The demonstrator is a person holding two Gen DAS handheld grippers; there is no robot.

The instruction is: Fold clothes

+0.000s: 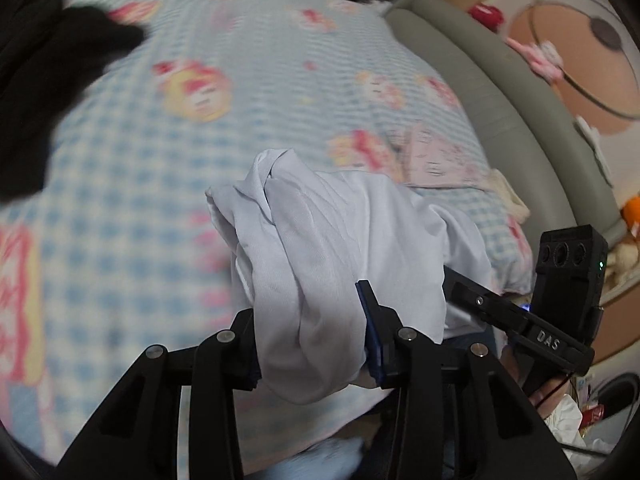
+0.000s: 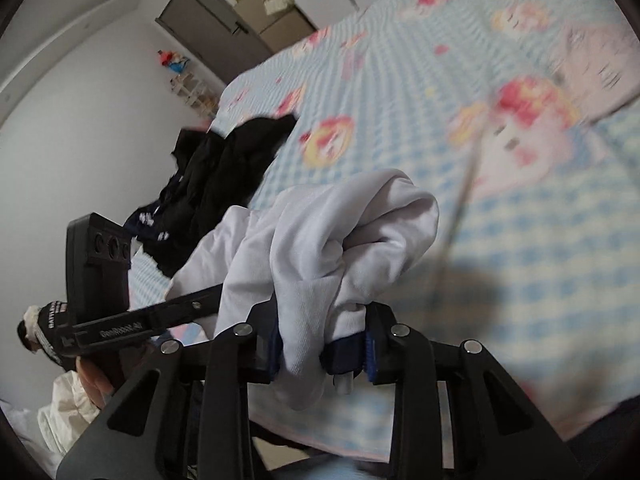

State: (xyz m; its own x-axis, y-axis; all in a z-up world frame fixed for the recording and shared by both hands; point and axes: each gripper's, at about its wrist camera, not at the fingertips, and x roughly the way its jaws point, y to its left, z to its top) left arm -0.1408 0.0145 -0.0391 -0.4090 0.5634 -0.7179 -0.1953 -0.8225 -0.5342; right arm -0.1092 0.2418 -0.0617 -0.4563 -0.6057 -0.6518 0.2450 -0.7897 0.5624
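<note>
A bunched white garment (image 1: pixel 340 248) hangs between both grippers, above the blue checked bedsheet (image 1: pixel 200 152). The left gripper (image 1: pixel 312 344) clamps one bundle, the right gripper (image 2: pixel 320 344) another. The cloth runs sideways between them; neither hand is nearer.

A bedroom in someone's home.

We see a bed (image 1: pixel 240 92) spread with a blue-checked sheet printed with pink cartoon figures, framed by a padded grey headboard (image 1: pixel 500 92). Dark clothes (image 2: pixel 224 176) lie heaped at its edge. Beyond, we make out white walls, a grey door (image 2: pixel 208 28) and small toys (image 2: pixel 176 62) by the wall.
</note>
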